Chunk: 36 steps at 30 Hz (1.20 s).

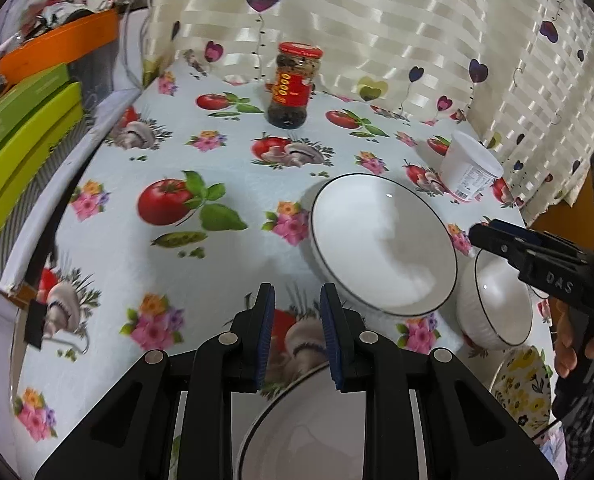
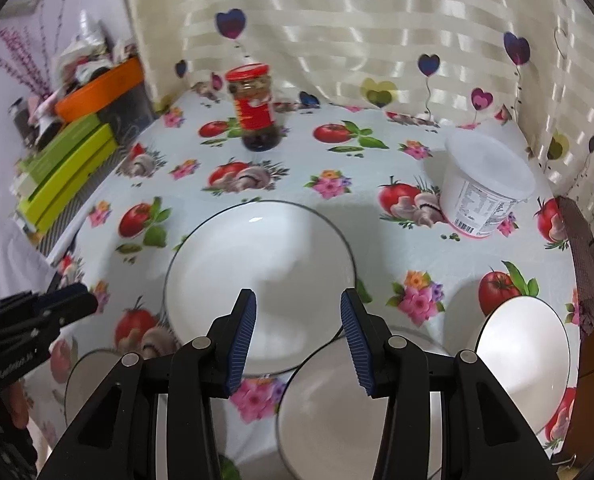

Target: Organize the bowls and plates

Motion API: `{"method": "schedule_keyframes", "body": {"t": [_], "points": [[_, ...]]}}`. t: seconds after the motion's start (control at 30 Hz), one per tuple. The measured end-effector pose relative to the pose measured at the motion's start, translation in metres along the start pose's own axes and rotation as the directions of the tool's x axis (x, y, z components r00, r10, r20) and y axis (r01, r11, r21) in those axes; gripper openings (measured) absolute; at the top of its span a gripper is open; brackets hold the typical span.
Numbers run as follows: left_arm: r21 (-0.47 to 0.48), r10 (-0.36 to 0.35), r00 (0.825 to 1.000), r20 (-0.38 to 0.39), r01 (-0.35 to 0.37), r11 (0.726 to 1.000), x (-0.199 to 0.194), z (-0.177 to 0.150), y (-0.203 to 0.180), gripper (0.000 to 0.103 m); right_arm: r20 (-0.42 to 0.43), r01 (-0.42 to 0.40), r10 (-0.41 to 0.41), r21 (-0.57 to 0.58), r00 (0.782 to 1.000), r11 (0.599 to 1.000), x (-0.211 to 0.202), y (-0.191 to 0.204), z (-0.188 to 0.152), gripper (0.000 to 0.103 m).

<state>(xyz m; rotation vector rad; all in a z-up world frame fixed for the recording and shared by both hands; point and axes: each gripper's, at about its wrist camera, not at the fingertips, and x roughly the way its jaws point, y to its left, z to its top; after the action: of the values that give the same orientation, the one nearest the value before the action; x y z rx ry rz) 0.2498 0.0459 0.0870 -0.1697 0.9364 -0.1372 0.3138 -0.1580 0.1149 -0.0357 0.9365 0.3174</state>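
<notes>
Both claws stand part-open and empty: the left gripper (image 1: 297,300) over bare cloth, the right gripper (image 2: 299,304) above the large white black-rimmed bowl (image 2: 257,264). I judge it should descend squarely over that rim before pinching. Nearer white dishes (image 2: 329,408) sit cropped beneath the fingers; the far red-lidded glass jar (image 2: 253,108) is blurred.
</notes>
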Motion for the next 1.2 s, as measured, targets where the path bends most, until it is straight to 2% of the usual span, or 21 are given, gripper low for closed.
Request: {"method": "schedule_keyframes", "body": {"t": [0.23, 0.67, 0.93, 1.07, 1.2], "points": [[0.024, -0.002, 1.000, -0.029, 0.002, 1.000, 0.020, 0.014, -0.008, 0.024, -0.040, 0.036, -0.035, 0.020, 0.999, 0.999, 0.031, -0.018, 0.014, 0.044], [0.059, 0.004, 0.992, -0.123, 0.003, 0.998, 0.065, 0.025, -0.017, 0.024, -0.111, 0.035, -0.027, 0.068, 0.993, 0.997, 0.075, -0.045, 0.024, 0.043], [0.061, 0.006, 0.991, -0.136, 0.003, 0.998, 0.073, 0.028, -0.019, 0.024, -0.150, 0.007, 0.004, 0.069, 0.989, 0.998, 0.089, -0.048, 0.023, 0.025], [0.070, 0.003, 0.989, -0.145, 0.007, 0.998, 0.076, 0.027, -0.022, 0.024, -0.158, -0.006, 0.017, 0.072, 0.987, 0.997, 0.093, -0.048, 0.023, 0.023], [0.072, 0.008, 0.987, -0.162, 0.004, 0.997, 0.082, 0.026, -0.023, 0.024, -0.168, -0.008, 0.020, 0.071, 0.986, 0.997, 0.095, -0.048, 0.023, 0.017]]}}
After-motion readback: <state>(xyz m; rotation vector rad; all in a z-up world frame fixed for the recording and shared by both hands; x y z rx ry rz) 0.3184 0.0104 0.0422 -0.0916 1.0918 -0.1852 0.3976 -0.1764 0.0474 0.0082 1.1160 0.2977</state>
